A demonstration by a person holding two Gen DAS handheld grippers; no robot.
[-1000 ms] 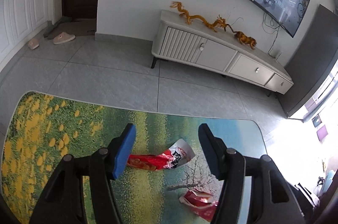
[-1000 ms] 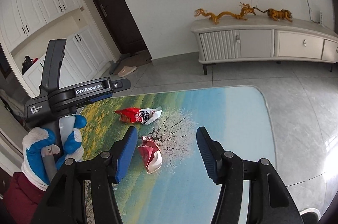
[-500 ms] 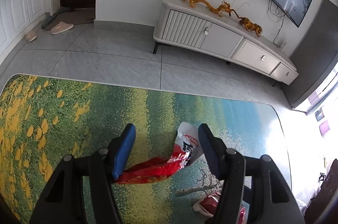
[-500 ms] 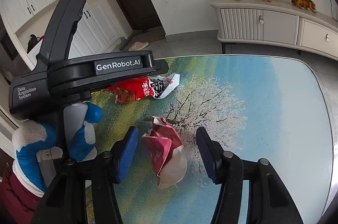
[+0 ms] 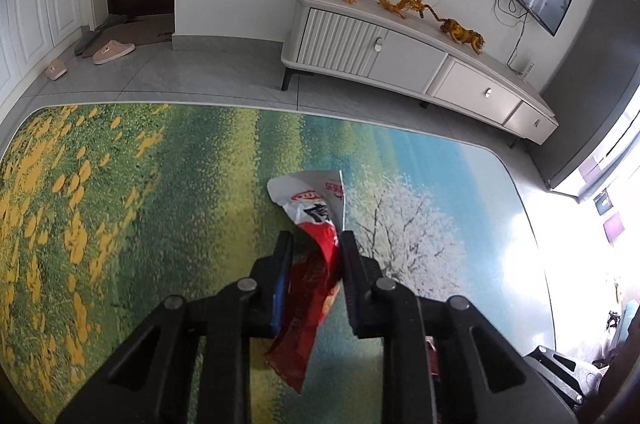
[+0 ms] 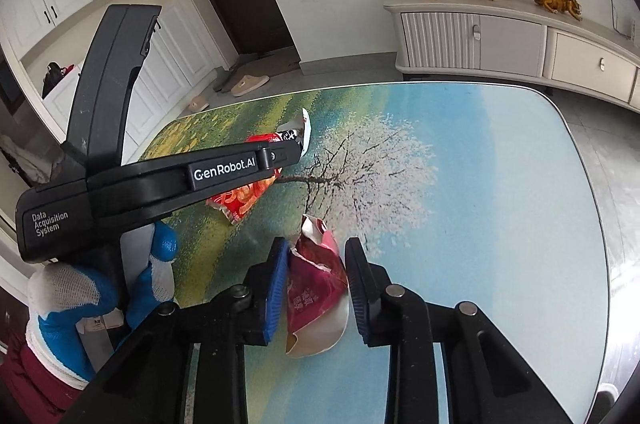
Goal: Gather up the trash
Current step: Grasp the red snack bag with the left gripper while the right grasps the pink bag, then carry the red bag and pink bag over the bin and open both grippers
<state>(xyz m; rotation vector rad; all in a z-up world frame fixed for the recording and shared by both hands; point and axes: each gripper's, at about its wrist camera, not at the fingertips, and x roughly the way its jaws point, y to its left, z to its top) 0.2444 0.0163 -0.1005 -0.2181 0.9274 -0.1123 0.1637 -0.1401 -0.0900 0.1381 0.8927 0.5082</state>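
A red and white snack wrapper (image 5: 316, 264) lies on the printed table top (image 5: 160, 192). My left gripper (image 5: 314, 244) is shut on it, jaws pressed against its red middle; its white end sticks out ahead. In the right wrist view the same wrapper (image 6: 240, 200) shows under the left gripper's body (image 6: 160, 180). A crumpled dark red wrapper with a silver lining (image 6: 316, 288) sits between the fingers of my right gripper (image 6: 316, 252), whose jaws have closed in on both sides of it.
The table (image 6: 500, 224) has a landscape print and rounded corners. Beyond it are grey floor tiles, a white TV cabinet (image 5: 400, 60) with golden dragon figures, and slippers (image 5: 112, 50) by a dark door. The person's gloved left hand (image 6: 92, 288) holds the left gripper.
Both grippers moved down and forward to the table and closed: the left one on the red and white wrapper, the right one on the dark red wrapper.
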